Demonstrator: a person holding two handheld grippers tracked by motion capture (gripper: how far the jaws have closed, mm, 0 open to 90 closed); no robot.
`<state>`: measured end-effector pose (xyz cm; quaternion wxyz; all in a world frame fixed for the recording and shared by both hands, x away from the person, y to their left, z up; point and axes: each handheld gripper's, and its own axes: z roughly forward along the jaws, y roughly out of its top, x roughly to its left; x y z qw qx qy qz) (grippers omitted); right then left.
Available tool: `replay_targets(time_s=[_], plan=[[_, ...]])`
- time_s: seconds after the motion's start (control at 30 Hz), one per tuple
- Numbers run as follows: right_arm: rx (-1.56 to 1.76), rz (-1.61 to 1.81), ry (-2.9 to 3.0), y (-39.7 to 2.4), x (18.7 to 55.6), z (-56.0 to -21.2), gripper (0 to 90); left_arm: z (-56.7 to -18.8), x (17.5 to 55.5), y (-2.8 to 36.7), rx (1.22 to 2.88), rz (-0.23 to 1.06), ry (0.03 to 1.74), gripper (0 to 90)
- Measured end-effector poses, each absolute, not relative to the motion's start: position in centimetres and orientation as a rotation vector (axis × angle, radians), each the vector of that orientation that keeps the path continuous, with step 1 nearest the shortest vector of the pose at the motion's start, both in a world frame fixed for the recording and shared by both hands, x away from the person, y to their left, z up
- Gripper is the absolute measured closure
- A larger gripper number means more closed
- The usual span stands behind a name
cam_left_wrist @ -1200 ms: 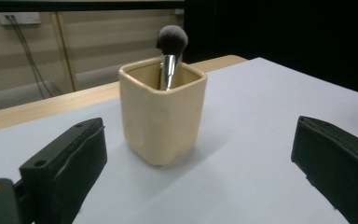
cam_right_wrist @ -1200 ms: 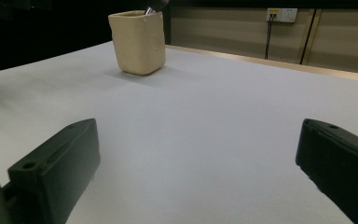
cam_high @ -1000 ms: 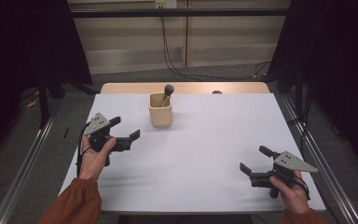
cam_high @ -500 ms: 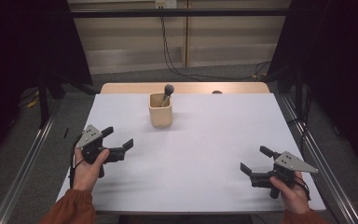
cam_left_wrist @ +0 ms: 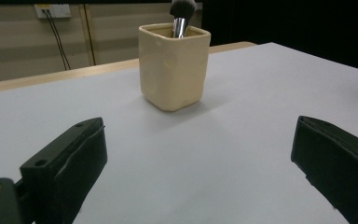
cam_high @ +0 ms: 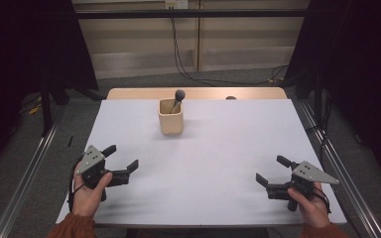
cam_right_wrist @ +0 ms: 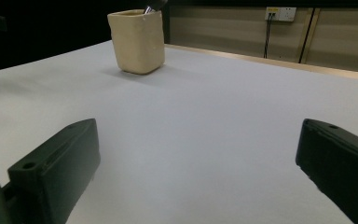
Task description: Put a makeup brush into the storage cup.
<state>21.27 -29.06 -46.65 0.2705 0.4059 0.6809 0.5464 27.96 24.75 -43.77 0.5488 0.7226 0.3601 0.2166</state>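
Note:
A cream square cup [cam_high: 170,116] stands upright toward the far middle of the white table [cam_high: 213,148], with a dark-tipped brush [cam_high: 178,95] leaning in it. The cup [cam_left_wrist: 175,65] and brush head [cam_left_wrist: 182,8] appear ahead in the left gripper view, and the cup [cam_right_wrist: 137,41] sits far left in the right gripper view. My left gripper [cam_high: 121,158] rests low at the near left, open and empty. My right gripper [cam_high: 273,171] sits at the near right, open too, nothing between its jaws.
A wooden strip [cam_high: 198,93] runs along the table's far edge, with a small dark object [cam_high: 231,98] on it. Metal rails [cam_high: 335,163] flank the table on the floor. Cables [cam_high: 188,69] hang against the back wall.
My left gripper has drawn back toward the near edge and lower on the table's left side. The right gripper has stayed put.

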Motion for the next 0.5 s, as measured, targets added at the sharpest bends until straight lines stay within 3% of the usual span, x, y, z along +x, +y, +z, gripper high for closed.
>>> replay_targets(time_s=[0.5], plan=[[1.078, 1.467, 1.838, -29.0, 21.1, -46.6, 0.0, -44.8, 25.2, 25.5, 1.720, 0.532, 0.865, 3.0]])
